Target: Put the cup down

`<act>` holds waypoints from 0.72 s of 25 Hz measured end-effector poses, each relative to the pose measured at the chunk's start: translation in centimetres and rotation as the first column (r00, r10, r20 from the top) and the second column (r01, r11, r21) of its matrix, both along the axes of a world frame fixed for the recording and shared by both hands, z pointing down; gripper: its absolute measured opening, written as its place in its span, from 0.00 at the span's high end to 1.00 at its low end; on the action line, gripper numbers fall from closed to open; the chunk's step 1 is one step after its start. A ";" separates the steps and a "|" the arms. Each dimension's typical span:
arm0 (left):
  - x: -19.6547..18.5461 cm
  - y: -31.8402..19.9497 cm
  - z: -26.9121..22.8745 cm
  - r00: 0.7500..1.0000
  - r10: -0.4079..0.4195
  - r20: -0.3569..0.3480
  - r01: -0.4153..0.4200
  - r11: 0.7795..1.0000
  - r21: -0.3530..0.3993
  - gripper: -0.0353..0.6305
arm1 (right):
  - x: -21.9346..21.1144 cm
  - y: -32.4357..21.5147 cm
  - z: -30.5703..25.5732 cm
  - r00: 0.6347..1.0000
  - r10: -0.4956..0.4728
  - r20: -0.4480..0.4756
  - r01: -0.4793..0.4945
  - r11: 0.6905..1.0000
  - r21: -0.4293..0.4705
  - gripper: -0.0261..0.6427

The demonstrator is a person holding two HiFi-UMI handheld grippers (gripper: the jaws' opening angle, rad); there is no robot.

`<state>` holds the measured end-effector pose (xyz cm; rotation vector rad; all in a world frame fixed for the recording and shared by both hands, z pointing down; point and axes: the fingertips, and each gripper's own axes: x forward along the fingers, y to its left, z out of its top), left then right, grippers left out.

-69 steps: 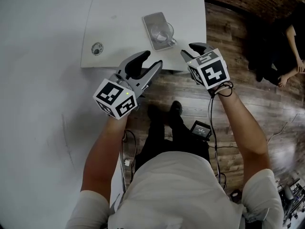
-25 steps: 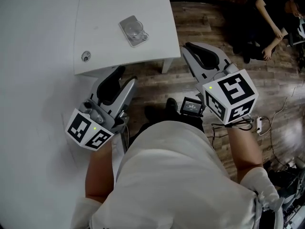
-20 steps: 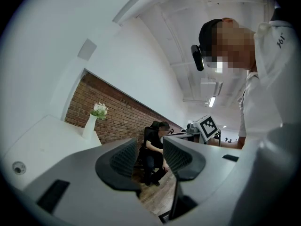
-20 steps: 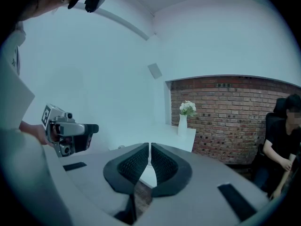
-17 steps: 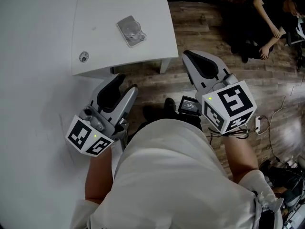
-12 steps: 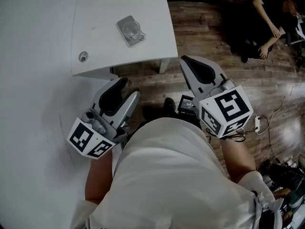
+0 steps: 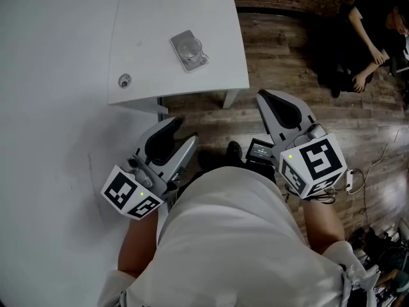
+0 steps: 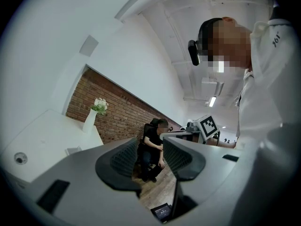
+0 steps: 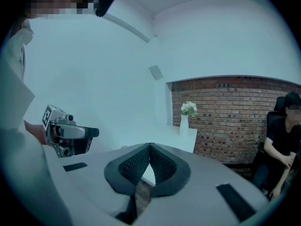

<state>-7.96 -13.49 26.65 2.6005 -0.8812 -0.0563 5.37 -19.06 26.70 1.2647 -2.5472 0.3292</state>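
Left tongs (image 7: 184,132) hung released and right tongs (image 7: 267,98) clenched empty, well clear of the glass cup (image 7: 190,47); only a stray swing threatened it.

No words or numbers can be read. The cubes on the left gripper (image 7: 186,128) and right gripper (image 7: 263,96) carry black-and-white square codes, not letters. The shirt print (image 8: 275,40), at two o'clock in the left gripper view, is too blurred to read. The text on the screen (image 7: 259,149) is too small to read.
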 end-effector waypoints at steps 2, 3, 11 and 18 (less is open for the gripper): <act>0.1 0.1 0.1 1.000 0.002 0.000 -0.002 1.000 -0.004 0.68 | 0.1 0.0 0.0 1.000 0.004 -0.007 -0.004 1.000 0.002 0.94; 0.2 0.2 0.2 1.000 0.003 0.000 -0.003 1.000 -0.004 0.68 | 0.2 0.0 0.0 1.000 0.006 -0.010 -0.006 1.000 0.004 0.94; 0.0 0.2 0.4 1.000 0.006 -0.005 -0.006 1.000 -0.006 0.68 | 0.9 -0.4 -0.4 0.999 0.029 -0.021 -0.029 0.999 0.019 0.94; 0.2 0.1 0.1 1.000 0.008 -0.004 -0.008 1.000 -0.007 0.68 | 1.8 -1.1 -1.1 0.998 0.048 -0.030 -0.047 0.998 0.036 0.94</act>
